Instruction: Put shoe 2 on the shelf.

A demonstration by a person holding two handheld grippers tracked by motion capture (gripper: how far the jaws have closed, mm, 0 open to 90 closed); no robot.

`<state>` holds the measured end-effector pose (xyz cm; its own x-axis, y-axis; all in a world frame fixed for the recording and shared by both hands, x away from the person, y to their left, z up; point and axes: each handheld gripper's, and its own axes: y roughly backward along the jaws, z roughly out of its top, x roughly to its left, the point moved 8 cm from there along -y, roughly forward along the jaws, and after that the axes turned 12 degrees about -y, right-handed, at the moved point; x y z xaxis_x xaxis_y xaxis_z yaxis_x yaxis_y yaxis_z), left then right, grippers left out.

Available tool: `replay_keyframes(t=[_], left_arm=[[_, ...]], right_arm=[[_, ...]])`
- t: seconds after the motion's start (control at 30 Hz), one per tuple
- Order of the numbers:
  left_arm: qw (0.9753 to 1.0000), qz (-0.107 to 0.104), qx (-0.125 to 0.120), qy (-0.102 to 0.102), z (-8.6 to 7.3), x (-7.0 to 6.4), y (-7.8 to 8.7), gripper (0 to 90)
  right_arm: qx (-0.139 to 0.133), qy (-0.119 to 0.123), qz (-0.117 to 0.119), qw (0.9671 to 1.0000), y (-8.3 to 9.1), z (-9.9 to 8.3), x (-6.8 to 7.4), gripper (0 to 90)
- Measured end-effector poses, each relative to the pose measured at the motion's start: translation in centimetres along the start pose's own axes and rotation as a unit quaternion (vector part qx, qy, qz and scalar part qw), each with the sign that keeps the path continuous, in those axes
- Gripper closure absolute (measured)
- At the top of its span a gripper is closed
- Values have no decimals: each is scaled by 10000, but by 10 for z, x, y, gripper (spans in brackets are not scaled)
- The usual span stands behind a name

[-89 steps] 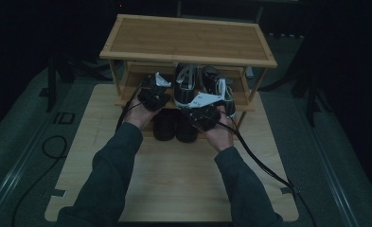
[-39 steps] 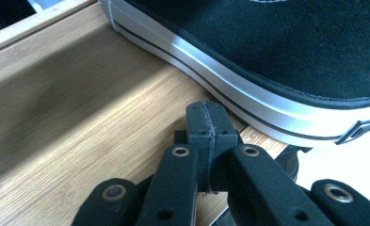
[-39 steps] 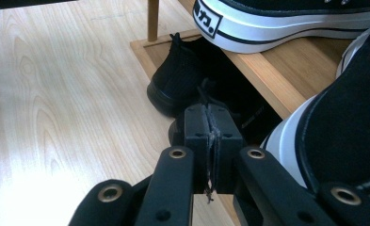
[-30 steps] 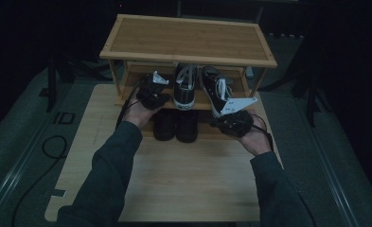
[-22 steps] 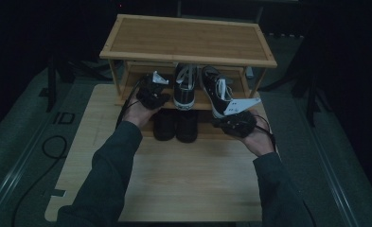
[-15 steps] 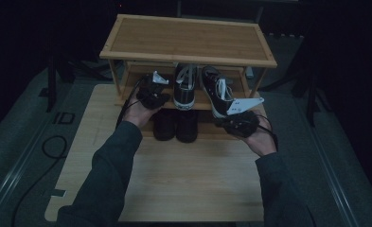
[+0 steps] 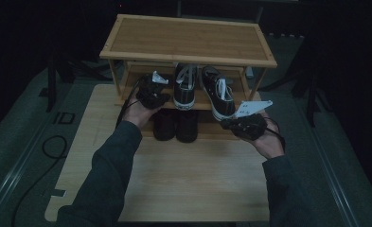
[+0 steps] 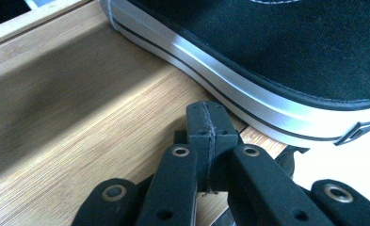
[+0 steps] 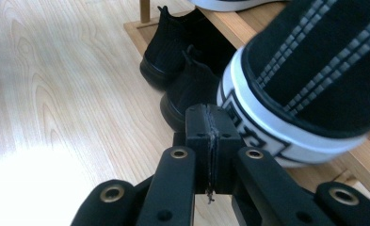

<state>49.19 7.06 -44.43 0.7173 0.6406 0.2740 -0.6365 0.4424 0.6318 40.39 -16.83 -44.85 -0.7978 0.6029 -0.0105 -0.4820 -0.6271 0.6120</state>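
Two black sneakers with white soles stand on the middle shelf of a wooden shoe rack (image 7: 188, 40): the left one (image 7: 185, 88) sits straight, the right one (image 7: 218, 96) is angled with its heel over the shelf edge. My left gripper (image 7: 161, 90) rests on the shelf beside the left sneaker (image 8: 286, 70), jaws shut and empty (image 8: 205, 123). My right gripper (image 7: 227, 124) hangs just below the right sneaker's heel (image 9: 305, 94), jaws shut and empty (image 9: 208, 123). A pair of black shoes (image 7: 176, 125) sits on the floor level under the shelf, seen also as black shoes (image 9: 182, 70).
The rack stands at the far end of a light wooden board (image 7: 188, 179). Dark grey floor surrounds it, with a black cable (image 7: 51, 146) looping at the left. Metal stand legs (image 7: 311, 90) rise at the right of the rack.
My right gripper has drawn back from the right sneaker toward the right and the near side; that sneaker now rests on the shelf by itself. The left gripper stayed beside the left sneaker.
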Motion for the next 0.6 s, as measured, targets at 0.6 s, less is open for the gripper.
replay_keyframes(t=[0.6], left_arm=[[10000,-6,-1,-12,0,0,0,900]], right_arm=[[-6,-52,-57,10000,4,-7,-6,899]])
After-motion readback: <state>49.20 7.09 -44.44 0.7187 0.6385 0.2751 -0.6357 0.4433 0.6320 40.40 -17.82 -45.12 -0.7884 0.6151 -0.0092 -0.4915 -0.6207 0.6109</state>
